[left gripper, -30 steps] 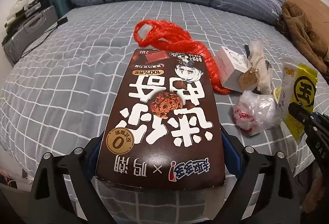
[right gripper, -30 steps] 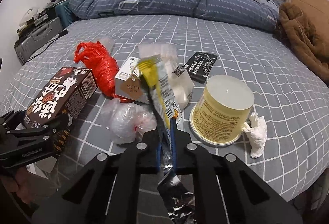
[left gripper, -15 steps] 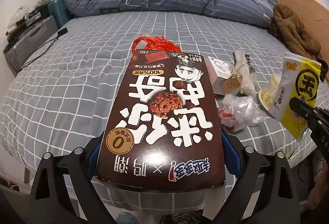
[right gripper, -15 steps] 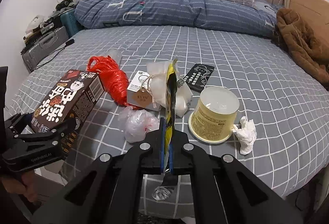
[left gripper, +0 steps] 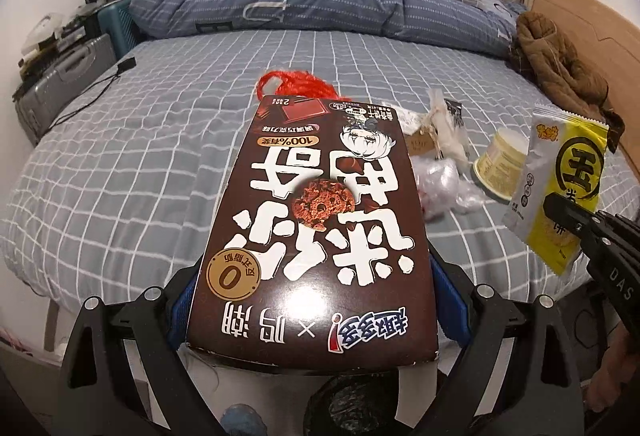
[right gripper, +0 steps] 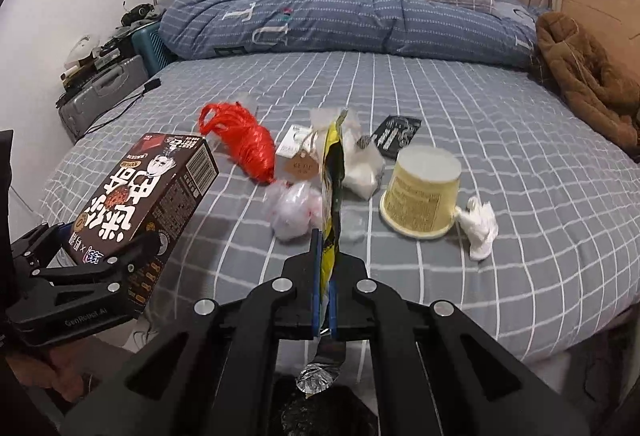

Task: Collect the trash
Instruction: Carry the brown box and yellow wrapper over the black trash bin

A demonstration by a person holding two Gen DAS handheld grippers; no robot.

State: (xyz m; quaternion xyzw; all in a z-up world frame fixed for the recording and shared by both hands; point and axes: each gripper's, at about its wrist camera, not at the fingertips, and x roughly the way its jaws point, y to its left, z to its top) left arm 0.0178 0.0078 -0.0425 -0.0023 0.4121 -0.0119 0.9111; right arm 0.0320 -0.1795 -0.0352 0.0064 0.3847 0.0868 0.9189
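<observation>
My left gripper (left gripper: 316, 300) is shut on a brown cookie box (left gripper: 316, 220), held off the bed's near edge; it also shows in the right wrist view (right gripper: 144, 195). My right gripper (right gripper: 326, 268) is shut on a yellow snack wrapper (right gripper: 332, 187), seen edge-on, and visible at the right of the left wrist view (left gripper: 560, 187). On the bed lie a red plastic bag (right gripper: 240, 139), a small white box (right gripper: 298, 151), a clear plastic wad (right gripper: 292, 211), a yellow cup (right gripper: 420, 191), a white tissue (right gripper: 480, 228) and a black packet (right gripper: 396, 131).
The grey checked bed (right gripper: 480, 139) has a rolled blue duvet (right gripper: 340, 23) at the back and a brown coat (right gripper: 588, 79) at the right. A grey suitcase (right gripper: 104, 91) stands at the left. A dark bag opening (right gripper: 324, 412) sits below both grippers.
Both grippers have pulled back and up from the bed with their items. The trash pile looks farther away, and a dark bag has come into view below.
</observation>
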